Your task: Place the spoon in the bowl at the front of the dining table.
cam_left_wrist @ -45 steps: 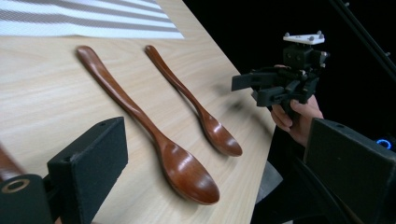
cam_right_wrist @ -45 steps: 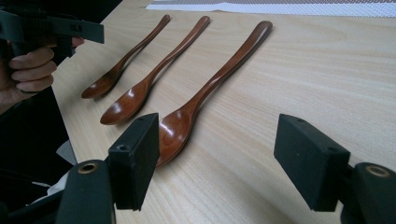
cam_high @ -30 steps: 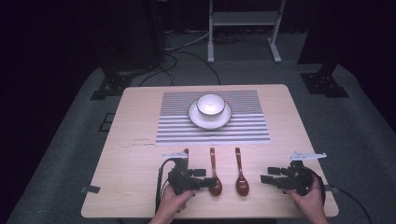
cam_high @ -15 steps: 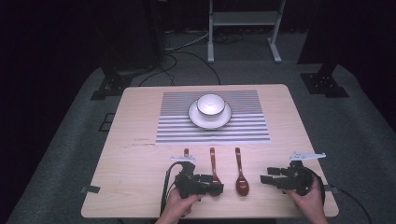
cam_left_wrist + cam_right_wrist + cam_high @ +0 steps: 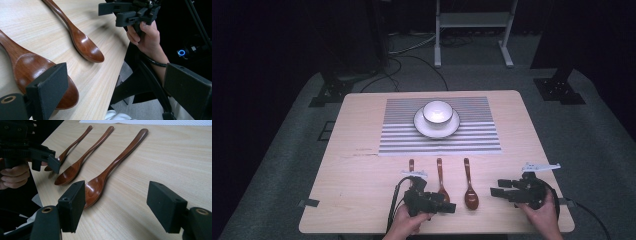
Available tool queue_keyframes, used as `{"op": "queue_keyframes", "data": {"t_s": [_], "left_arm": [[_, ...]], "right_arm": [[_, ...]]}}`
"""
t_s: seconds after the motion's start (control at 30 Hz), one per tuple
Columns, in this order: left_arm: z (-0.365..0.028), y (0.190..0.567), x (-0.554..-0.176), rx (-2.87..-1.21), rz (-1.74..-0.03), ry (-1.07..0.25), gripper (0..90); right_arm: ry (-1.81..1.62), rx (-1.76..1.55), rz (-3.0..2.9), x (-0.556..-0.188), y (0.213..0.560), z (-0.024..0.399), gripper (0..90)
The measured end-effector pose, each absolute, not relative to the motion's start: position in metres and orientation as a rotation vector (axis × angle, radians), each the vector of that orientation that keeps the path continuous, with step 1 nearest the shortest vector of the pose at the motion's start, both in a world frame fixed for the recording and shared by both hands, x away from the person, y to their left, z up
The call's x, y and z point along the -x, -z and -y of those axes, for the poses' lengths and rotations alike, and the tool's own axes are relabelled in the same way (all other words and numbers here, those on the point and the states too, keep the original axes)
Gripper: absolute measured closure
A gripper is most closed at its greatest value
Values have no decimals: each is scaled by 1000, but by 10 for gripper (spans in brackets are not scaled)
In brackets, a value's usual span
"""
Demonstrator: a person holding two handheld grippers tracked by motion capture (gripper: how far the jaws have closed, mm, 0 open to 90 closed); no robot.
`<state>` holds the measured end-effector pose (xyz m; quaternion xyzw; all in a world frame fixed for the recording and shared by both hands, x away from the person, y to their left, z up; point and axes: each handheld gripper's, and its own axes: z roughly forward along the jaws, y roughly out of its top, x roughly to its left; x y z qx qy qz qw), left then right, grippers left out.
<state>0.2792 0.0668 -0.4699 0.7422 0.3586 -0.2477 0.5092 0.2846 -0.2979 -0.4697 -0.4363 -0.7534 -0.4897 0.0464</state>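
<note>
- The wooden counter (image 5: 362, 190) carries a striped placemat (image 5: 439, 145) at its far half, and a white bowl (image 5: 437, 111) sits on a white saucer (image 5: 436, 126) in the middle of that mat
- Nearer the person than the mat, three brown wooden spoons lie side by side, handles pointing toward the mat and bowls of the spoons toward the near edge of the counter
- The left spoon (image 5: 411, 165) lies closest to the left gripper (image 5: 447, 206), which covers all but its handle in the high view; in the right gripper view its handle (image 5: 75, 142) runs past the left gripper's jaws
- The middle spoon (image 5: 441, 180) lies just right of the left spoon; in the left gripper view its bowl (image 5: 30, 67) lies under and beside that gripper's left jaw
- The right spoon (image 5: 470, 190) lies farthest right of the three, between the two grippers; its bowl (image 5: 93, 188) shows just past the right gripper's left jaw
- Left gripper: held by the left hand (image 5: 404, 225) at the near edge of the counter, pointing right toward the right spoon; its jaws stand wide apart with nothing between them
- Right gripper (image 5: 504, 192): held by the right hand (image 5: 542, 217), right of the right spoon and pointing left toward it; its jaws are spread wide and hold nothing (image 5: 115, 205)
</note>
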Motion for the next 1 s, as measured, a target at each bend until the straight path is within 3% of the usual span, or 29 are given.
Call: {"op": "queue_keyframes", "data": {"t_s": [0.73, 1.0], "left_arm": [[-60, 483, -278, -1864, -886, 646, 54], [-61, 483, -277, -1860, -887, 640, 54]], "right_arm": [[1502, 1335, 2278, -286, 470, 299, 300], [1556, 1296, 2249, -292, 455, 303, 297]]}}
